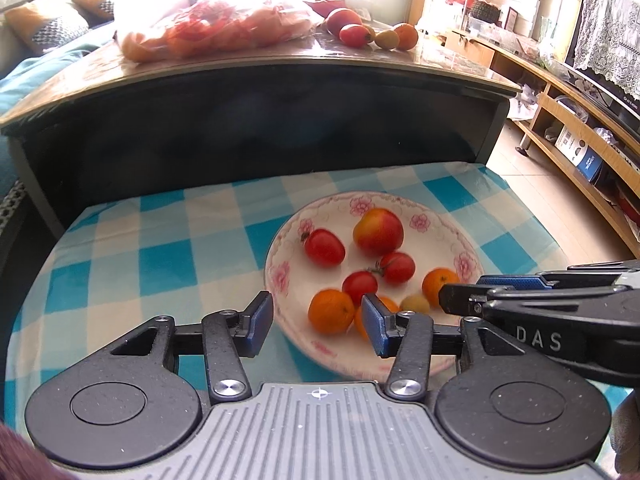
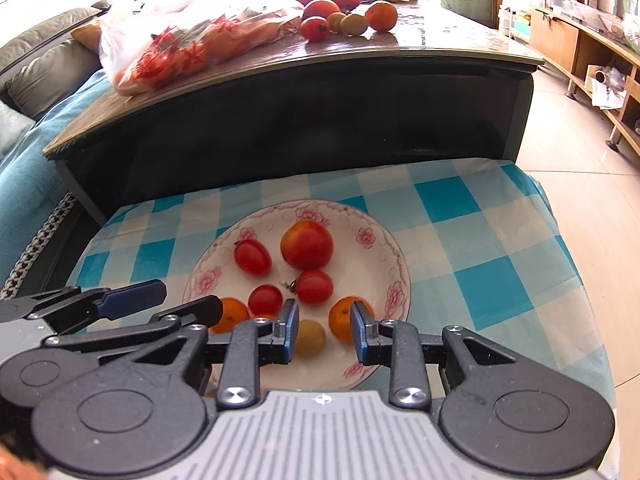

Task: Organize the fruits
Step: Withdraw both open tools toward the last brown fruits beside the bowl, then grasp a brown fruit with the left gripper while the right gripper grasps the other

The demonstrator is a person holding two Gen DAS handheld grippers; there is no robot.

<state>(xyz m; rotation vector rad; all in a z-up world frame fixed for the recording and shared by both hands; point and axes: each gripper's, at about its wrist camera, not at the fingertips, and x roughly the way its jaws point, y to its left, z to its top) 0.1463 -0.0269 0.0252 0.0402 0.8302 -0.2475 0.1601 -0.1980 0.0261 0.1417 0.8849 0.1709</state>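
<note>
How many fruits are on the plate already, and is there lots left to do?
Done: about eight fruits sit on the plate: a big red one, three tomatoes, three oranges and a small yellow one.
In hand: nothing; the left gripper and right gripper are empty.
Left: a few loose fruits and a bag on the far table.

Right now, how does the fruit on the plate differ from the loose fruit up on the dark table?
The plate sits low on the checked cloth near both tools, and its fruit is spread out. The loose fruit on the dark table is higher and farther back, bunched in one tight cluster. The plate holds more pieces. The table cluster lies beside a plastic bag; nothing like that is on the cloth. Both mix red and orange fruit.
</note>
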